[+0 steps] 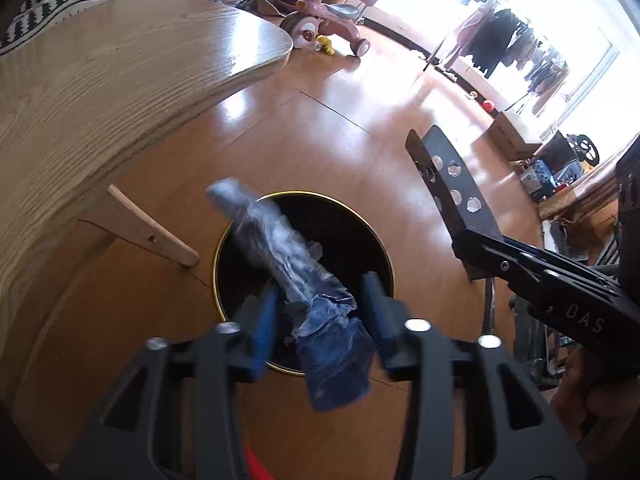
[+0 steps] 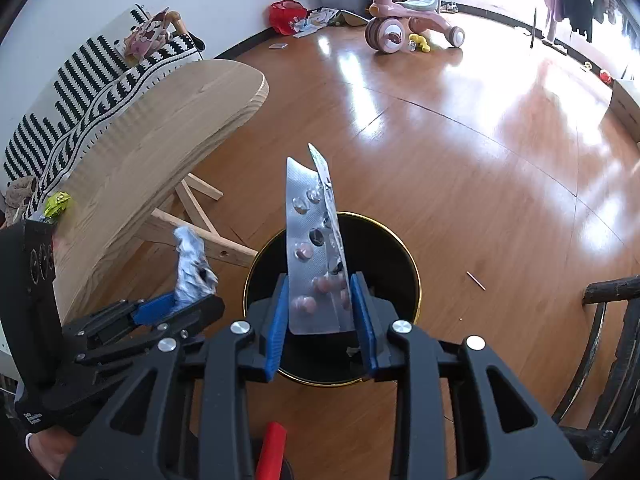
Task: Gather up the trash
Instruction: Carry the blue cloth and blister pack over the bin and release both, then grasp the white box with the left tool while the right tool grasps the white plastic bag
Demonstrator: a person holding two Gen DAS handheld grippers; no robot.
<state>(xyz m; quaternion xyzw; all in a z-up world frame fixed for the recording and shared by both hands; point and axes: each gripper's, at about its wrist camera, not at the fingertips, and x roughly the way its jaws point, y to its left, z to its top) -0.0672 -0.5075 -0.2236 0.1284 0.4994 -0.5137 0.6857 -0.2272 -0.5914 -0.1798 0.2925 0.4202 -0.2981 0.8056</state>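
Two grippers: both poised over bin (image 2: 404, 264), each carrying trash.
Bin: black, gold-rimmed, round, standing on wood floor (image 2: 480, 160); just beside table (image 2: 160, 128) leg, which lies at 9 o'clock of rim in left wrist view.
Left gripper (image 1: 320, 312): jaws apart, blue pads clear of wrapper (image 1: 288, 264) on both sides; no clamping visible.
Wrapper: crumpled, silver-blue, blurred; lying between left jaws and across bin mouth, far end toward 11 o'clock. Judged released or slipping free; contact with one pad cannot be ruled out.
Right gripper (image 2: 324, 312): clamped on blister packs (image 2: 316, 248), pads pressing both faces.
Blister packs: two foil sheets, standing upright out of jaws toward 12 o'clock, directly above bin opening; some pockets still filled.
Bin contents: pale scrap visible inside, near 1 o'clock of wrapper in left wrist view.
Step in hand: disposal; left load at release, right load not yet released.
Next move, left: confirm wrapper clears rim and falls inside; shake loose if stuck to pad.
Next move, right: spread jaws while centred over opening.
Risk: tall sheets could tip across rim at 12 o'clock and land on floor.
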